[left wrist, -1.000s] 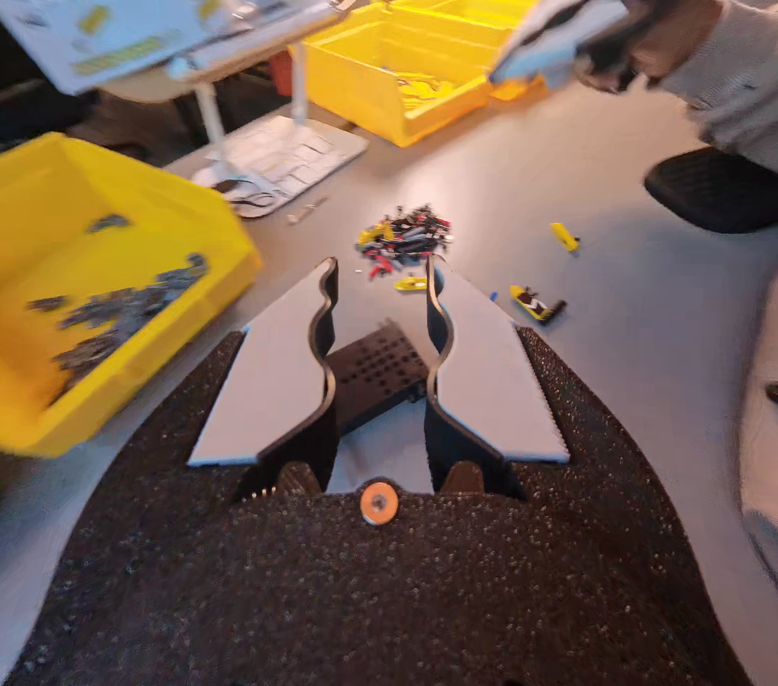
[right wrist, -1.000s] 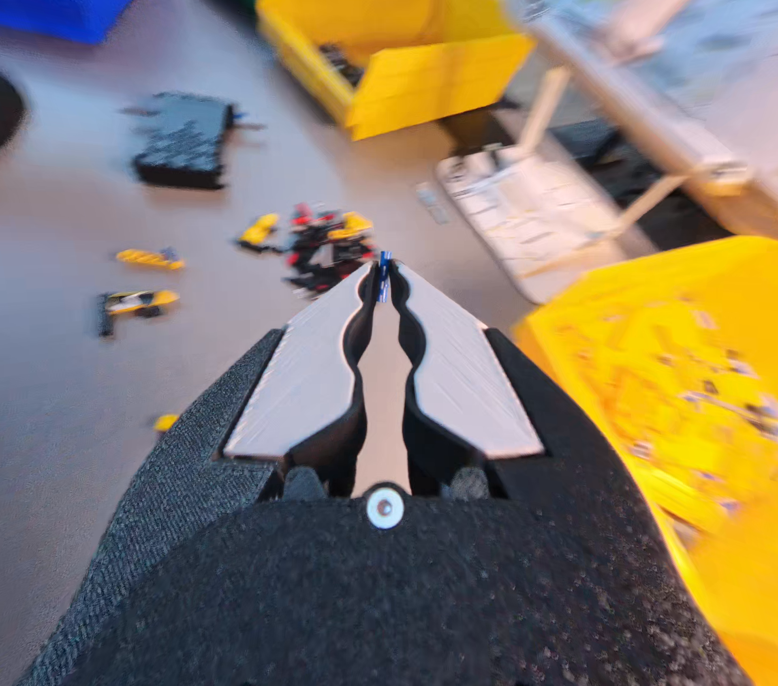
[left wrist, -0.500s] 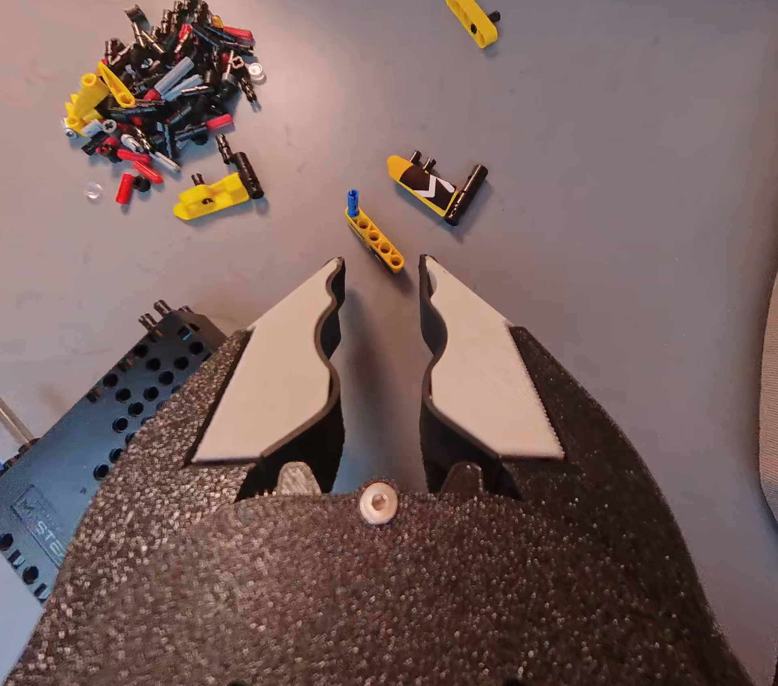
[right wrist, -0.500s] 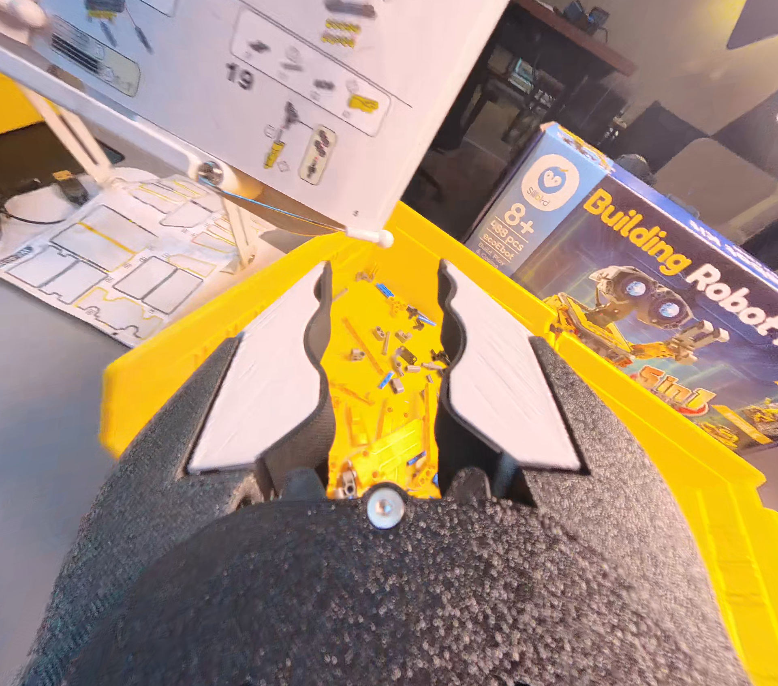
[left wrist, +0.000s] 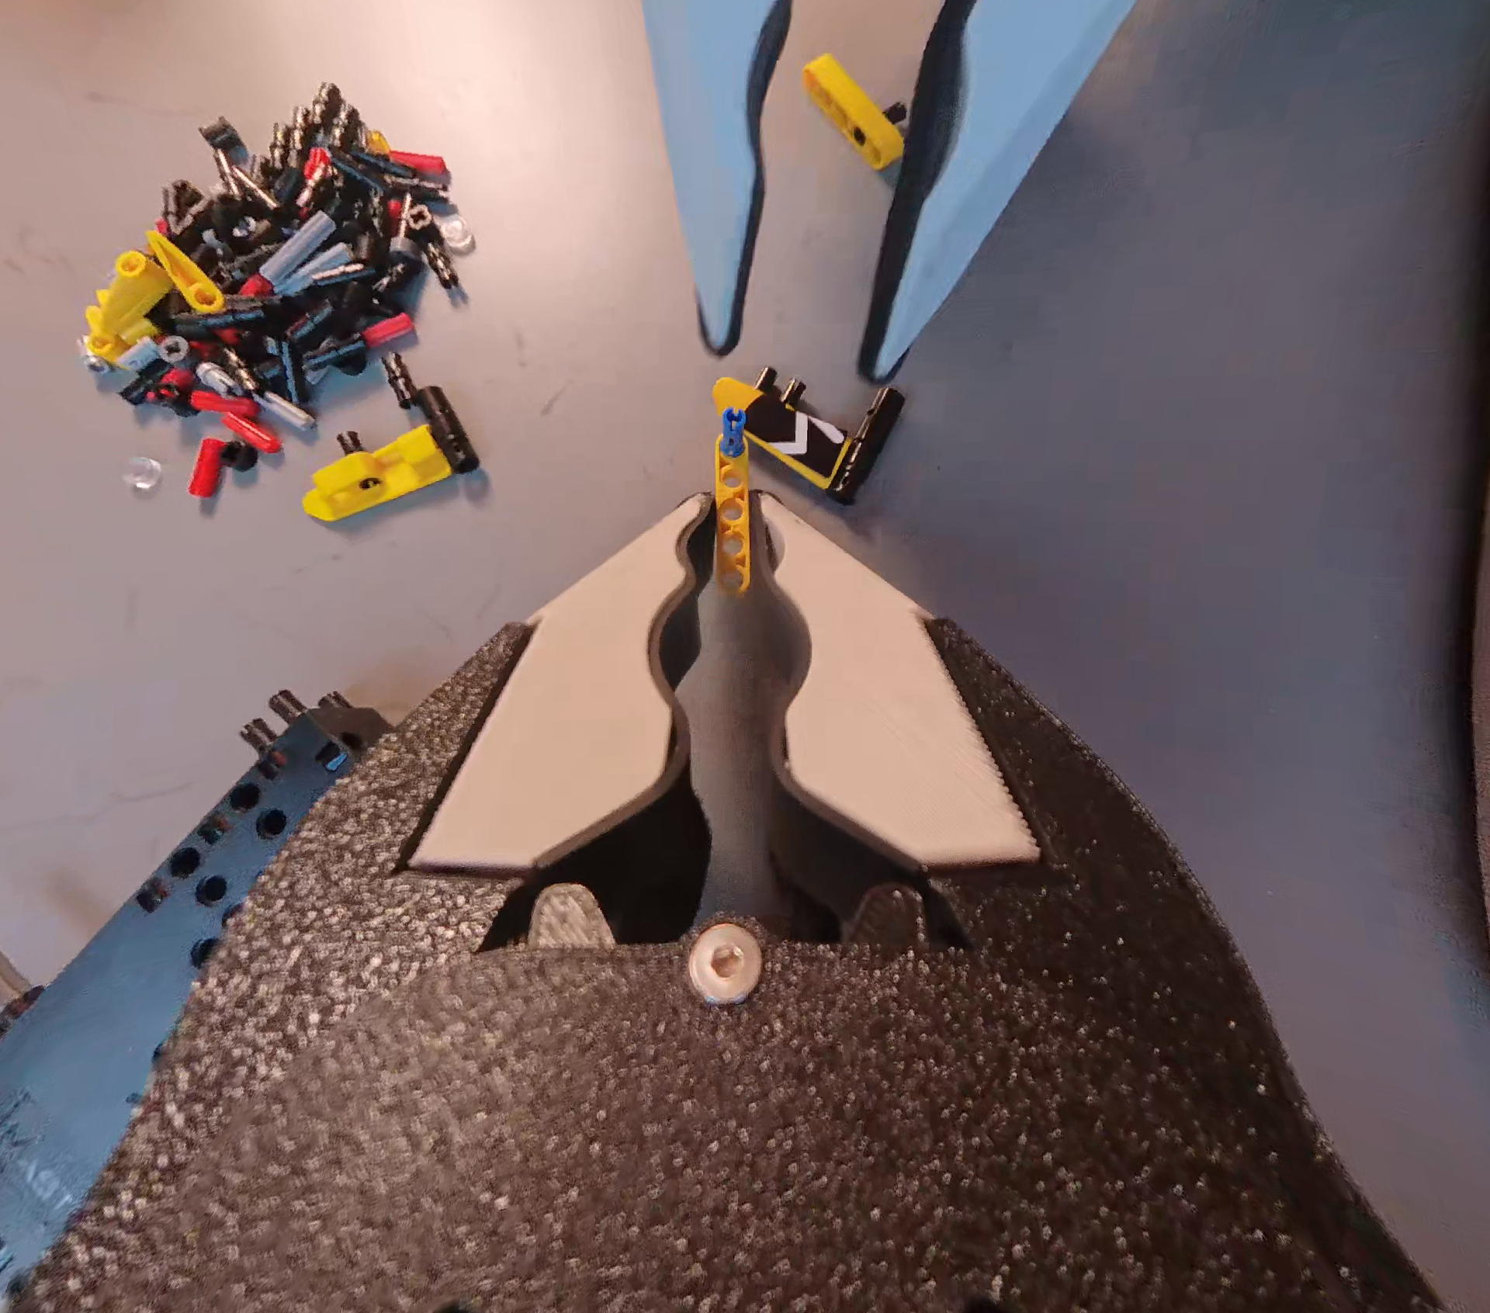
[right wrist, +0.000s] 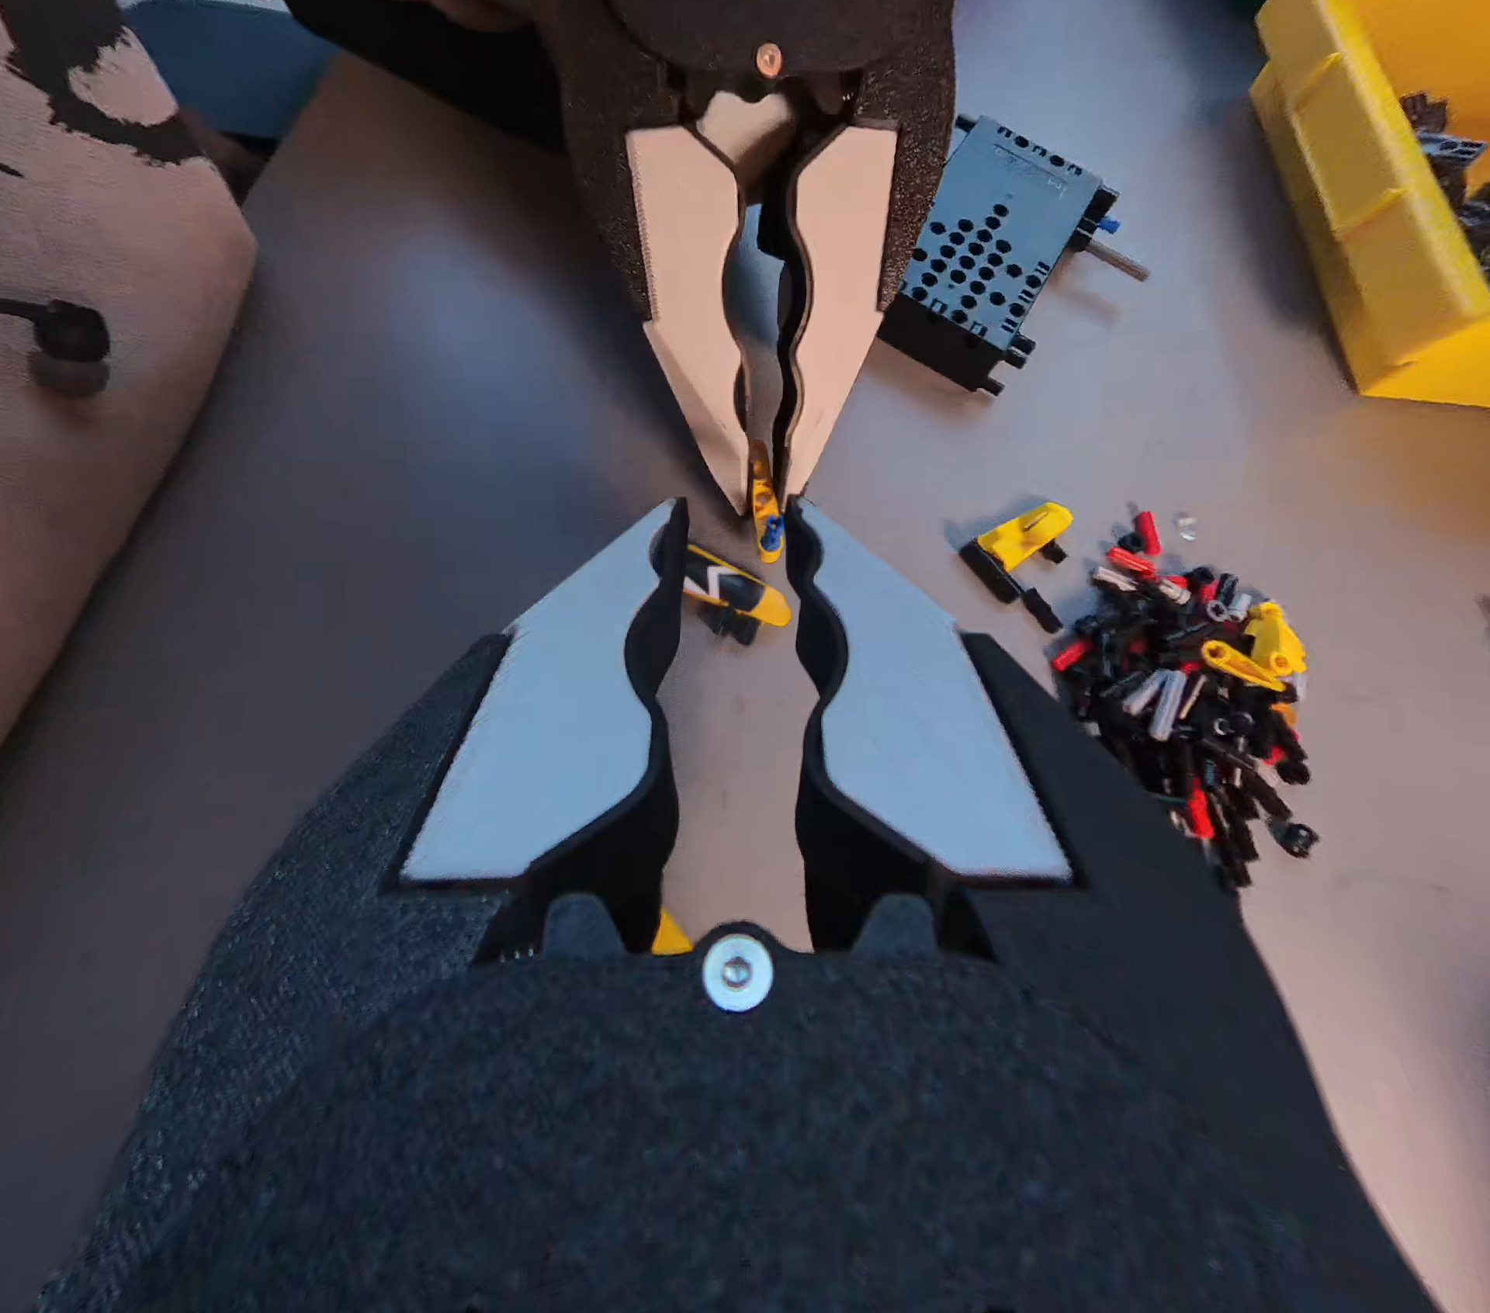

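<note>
Fingers of left gripper [left wrist: 732, 518] clenched on yellow beam [left wrist: 732, 526], blue pin [left wrist: 732, 428] in its far end, held above tabletop [left wrist: 516, 25]. Right gripper [right wrist: 735, 523] fingers spread, nothing between them, tips just beyond the beam's pin end. Chevron piece [left wrist: 794, 440] lies on tabletop under/just past beam tip, probably not touching. Parts pile [left wrist: 266, 274] well left of beam w/ yellow wedge piece [left wrist: 379, 472] near it. Short yellow beam [left wrist: 853, 121] farther off. Black perforated block [right wrist: 988, 258] & yellow bin [right wrist: 1371, 170] beyond pile.
</note>
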